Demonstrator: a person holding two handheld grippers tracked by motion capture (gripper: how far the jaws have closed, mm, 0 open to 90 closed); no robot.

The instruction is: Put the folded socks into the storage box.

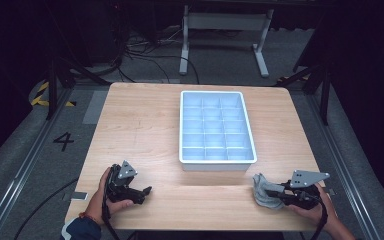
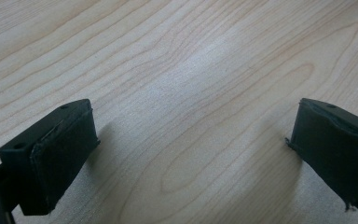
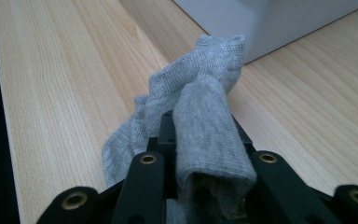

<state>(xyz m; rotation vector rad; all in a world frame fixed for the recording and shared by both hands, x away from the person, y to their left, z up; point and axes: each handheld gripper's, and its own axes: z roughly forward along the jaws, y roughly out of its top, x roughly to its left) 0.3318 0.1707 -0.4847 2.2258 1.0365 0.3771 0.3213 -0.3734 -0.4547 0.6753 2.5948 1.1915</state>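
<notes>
Grey sock (image 3: 200, 126) is pinched by the right gripper (image 1: 280, 192) near the tray (image 1: 217, 160), ready for lifting; left gripper (image 1: 142, 192) is released.

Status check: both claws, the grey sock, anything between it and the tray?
Right claw shut on grey sock. Left claw open, empty. Divided tray ahead; path clear.

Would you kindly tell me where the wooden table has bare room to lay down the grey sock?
The light wooden table is bare left of the white compartmented plastic tray, and along the near edge between the left gripper and the right gripper, which is shut on the crumpled grey sock. The tray's compartments look empty too. Tightest: the strip right of the tray.
</notes>
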